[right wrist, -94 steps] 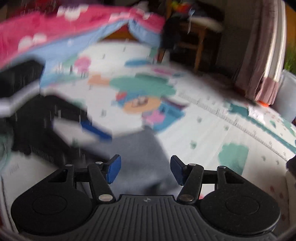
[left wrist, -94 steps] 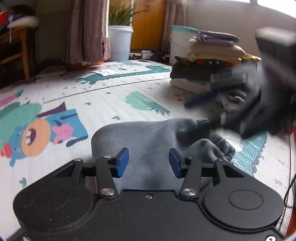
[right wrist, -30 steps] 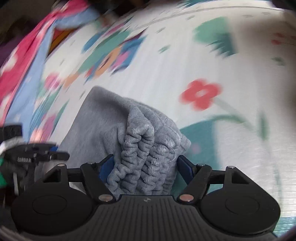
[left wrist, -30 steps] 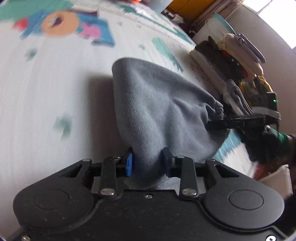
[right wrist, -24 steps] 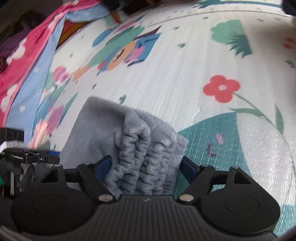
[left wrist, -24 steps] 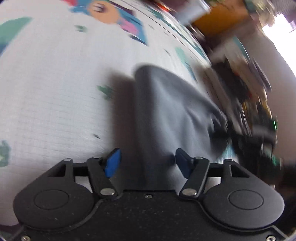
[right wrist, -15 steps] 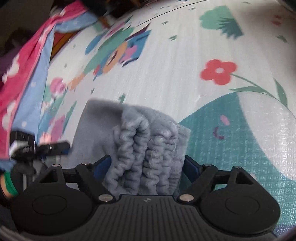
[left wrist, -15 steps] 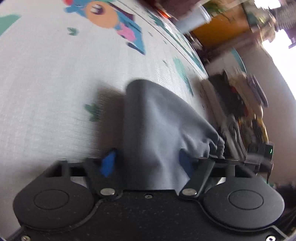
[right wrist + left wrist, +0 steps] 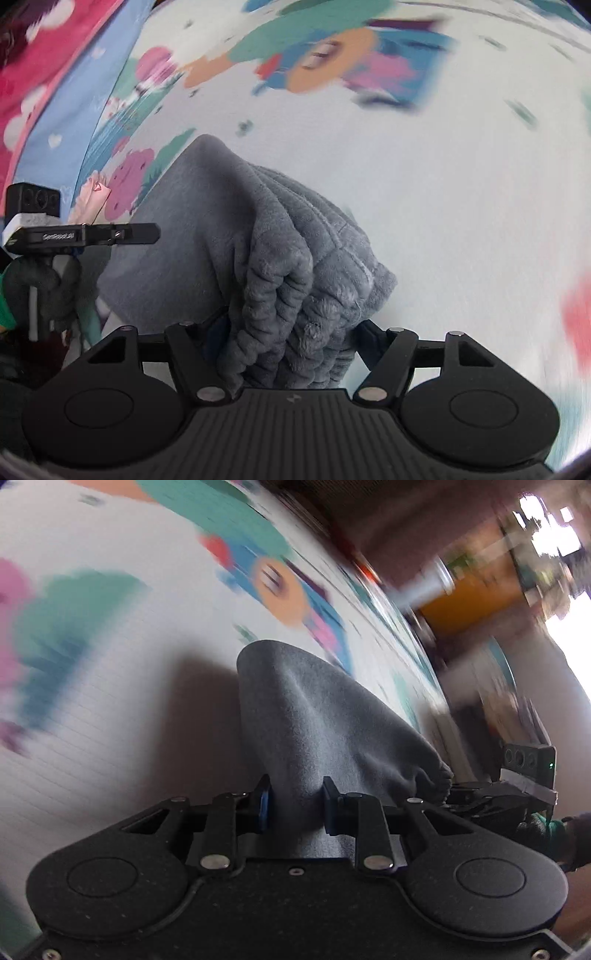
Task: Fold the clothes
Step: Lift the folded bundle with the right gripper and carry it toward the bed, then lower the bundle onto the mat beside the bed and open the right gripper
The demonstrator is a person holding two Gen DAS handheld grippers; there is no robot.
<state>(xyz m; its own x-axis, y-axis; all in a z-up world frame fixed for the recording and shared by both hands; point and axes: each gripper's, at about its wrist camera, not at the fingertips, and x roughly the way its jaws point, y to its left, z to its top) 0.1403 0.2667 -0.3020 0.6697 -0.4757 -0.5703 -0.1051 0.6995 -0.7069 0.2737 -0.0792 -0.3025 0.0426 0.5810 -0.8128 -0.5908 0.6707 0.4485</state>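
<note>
A grey fleece garment [image 9: 314, 716] hangs folded between both grippers above the play mat. My left gripper [image 9: 295, 805] is shut on its smooth edge. My right gripper [image 9: 284, 339] is shut on the bunched, ribbed elastic waistband [image 9: 295, 295]. The right gripper [image 9: 491, 797] also shows in the left wrist view at the garment's far end, and the left gripper [image 9: 110, 234] shows at the left of the right wrist view. The garment's fold droops toward the mat.
A white play mat [image 9: 461, 166] with cartoon prints lies below. A pink and blue blanket [image 9: 48, 74] lies at the left of the right wrist view. A blurred stack of folded clothes [image 9: 506, 716] and an orange cabinet [image 9: 476, 602] are at the right.
My left gripper has closed on the garment's edge after being open half a second ago. Both grippers have lifted and swung the garment across the mat; the background is motion-blurred.
</note>
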